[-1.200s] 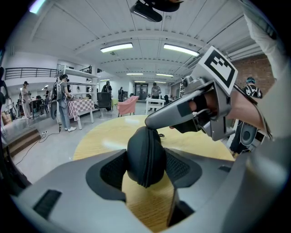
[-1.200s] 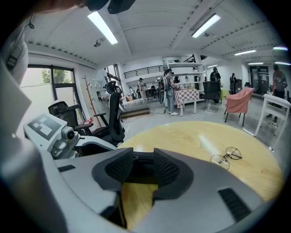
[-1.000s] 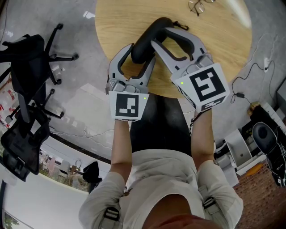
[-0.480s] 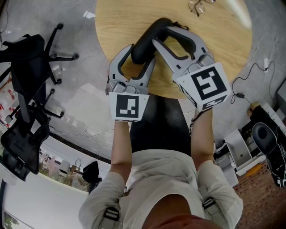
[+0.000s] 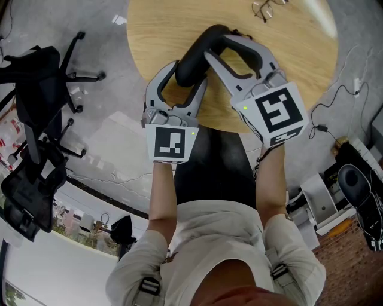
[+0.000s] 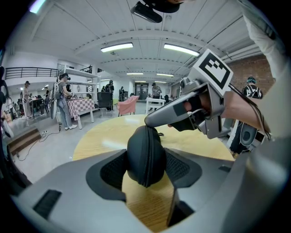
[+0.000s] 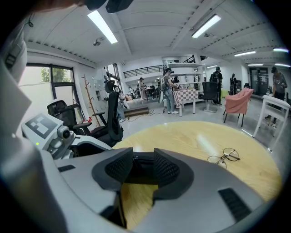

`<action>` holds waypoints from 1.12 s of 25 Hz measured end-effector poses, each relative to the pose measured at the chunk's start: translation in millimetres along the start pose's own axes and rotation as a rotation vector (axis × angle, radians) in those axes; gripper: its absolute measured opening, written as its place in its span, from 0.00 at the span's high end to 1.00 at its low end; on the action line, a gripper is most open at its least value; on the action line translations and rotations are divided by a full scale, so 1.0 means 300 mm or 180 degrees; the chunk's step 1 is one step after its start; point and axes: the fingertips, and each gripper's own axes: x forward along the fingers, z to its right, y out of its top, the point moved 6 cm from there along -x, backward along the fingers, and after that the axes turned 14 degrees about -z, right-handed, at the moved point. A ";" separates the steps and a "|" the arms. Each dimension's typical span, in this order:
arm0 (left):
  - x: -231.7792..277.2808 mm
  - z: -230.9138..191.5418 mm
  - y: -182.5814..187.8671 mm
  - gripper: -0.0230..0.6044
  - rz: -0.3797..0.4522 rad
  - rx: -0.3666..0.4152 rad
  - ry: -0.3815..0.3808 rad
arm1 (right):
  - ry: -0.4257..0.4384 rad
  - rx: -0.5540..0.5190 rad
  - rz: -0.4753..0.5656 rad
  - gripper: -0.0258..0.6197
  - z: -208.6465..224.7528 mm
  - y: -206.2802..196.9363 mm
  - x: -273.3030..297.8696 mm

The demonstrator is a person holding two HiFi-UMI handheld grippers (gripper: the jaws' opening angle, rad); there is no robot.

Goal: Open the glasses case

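A black zippered glasses case (image 5: 194, 57) is held just over the round wooden table (image 5: 299, 48), near its front edge. My left gripper (image 5: 190, 70) grips its near end across the width; in the left gripper view the case (image 6: 145, 157) fills the gap between both pads, zipper seam facing the camera. My right gripper (image 5: 216, 46) comes in from the right. Its fingertips close to a point on the case's far top end (image 6: 150, 124), at the zipper seam. In the right gripper view the pads stand close together with the black case (image 7: 143, 169) between them.
Wire-rimmed glasses (image 5: 263, 8) lie on the far side of the table, seen to the right in the right gripper view (image 7: 223, 157). A black office chair (image 5: 36, 89) stands on the floor at the left. Boxes and cables sit at the right.
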 end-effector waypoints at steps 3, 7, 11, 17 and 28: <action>0.000 -0.001 0.001 0.54 0.0001 -0.0011 -0.0003 | -0.0003 -0.0004 -0.0004 0.71 0.004 0.002 0.000; 0.000 -0.002 0.002 0.54 0.0002 -0.0013 -0.0005 | -0.0007 0.0003 0.0003 0.71 0.011 0.003 0.002; -0.004 -0.002 0.001 0.54 0.0011 -0.0016 -0.0001 | -0.0009 0.0003 0.0006 0.71 0.013 0.004 0.002; -0.004 0.000 -0.003 0.54 -0.0006 -0.0027 -0.0005 | -0.0033 -0.0002 0.0000 0.71 0.022 0.003 0.003; -0.006 0.005 -0.003 0.54 -0.0006 -0.0036 -0.0018 | -0.0029 0.0064 0.0018 0.71 0.047 -0.003 0.002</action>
